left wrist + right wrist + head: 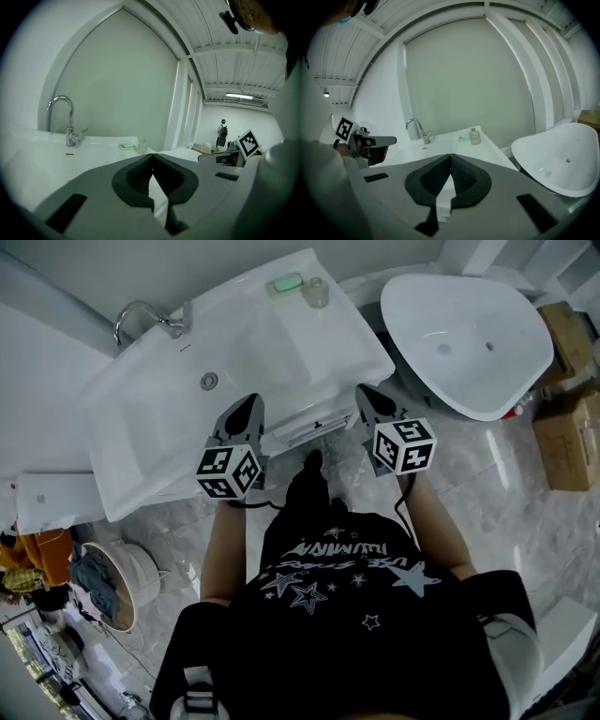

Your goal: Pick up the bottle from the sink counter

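Note:
A small clear bottle [318, 292] stands at the far right corner of the white sink counter [309, 352], beside a green soap bar [286, 283]. In the left gripper view the bottle [142, 146] is small and far ahead; in the right gripper view the bottle [475, 136] stands ahead, slightly right. Both grippers hover at the counter's near edge, well short of the bottle. My left gripper [251, 401] [152, 157] is shut with nothing in it. My right gripper [364, 390] [450, 157] also has its jaws together and holds nothing.
A chrome faucet [141, 320] rises at the basin's back left. A white freestanding bathtub [469, 338] sits right of the counter, cardboard boxes [567, 418] beyond it. A round basket [108, 582] with cloths stands on the marble floor at lower left.

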{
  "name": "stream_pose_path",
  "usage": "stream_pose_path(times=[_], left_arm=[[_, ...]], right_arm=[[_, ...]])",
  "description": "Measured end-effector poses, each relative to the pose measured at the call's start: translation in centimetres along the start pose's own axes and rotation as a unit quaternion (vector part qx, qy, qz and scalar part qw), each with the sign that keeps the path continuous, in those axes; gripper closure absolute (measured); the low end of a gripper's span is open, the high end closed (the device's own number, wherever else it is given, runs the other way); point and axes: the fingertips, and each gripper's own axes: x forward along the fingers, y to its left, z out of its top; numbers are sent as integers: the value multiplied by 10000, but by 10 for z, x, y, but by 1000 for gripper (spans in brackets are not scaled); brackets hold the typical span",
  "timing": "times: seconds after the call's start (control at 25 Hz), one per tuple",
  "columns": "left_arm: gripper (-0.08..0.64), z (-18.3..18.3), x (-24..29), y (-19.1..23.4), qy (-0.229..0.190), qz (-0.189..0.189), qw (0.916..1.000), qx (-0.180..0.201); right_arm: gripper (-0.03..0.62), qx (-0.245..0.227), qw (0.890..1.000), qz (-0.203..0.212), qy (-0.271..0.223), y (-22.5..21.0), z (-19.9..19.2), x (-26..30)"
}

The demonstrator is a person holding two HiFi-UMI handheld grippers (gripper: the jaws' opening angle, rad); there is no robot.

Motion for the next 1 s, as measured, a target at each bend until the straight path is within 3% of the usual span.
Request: stream_pose_path(times=[0.32, 0.56, 0.6, 0.68, 0.8, 1.0], left_arm=[[552, 37, 119, 39, 219, -579, 9981, 33], [549, 62, 190, 41, 325, -1251, 9916, -32], [526, 63, 203, 39, 353, -1414, 9893, -61], [398, 64, 226, 37, 369, -1630, 9859, -80], [276, 61, 256, 39, 316, -1605, 9864, 144], [221, 47, 292, 45, 468, -1517, 9870, 263]], right_arm=[[586, 144, 9982, -568, -94, -59, 44, 65], [586, 259, 9955, -901, -112, -88, 64, 97], [586, 291, 9950, -951, -93, -92, 65, 102], [586, 338, 9941, -1027, -46, -100, 65, 113], [586, 389, 9932, -1094, 23, -108, 65, 126], [586, 451, 9921, -1168, 106, -123, 65, 146]])
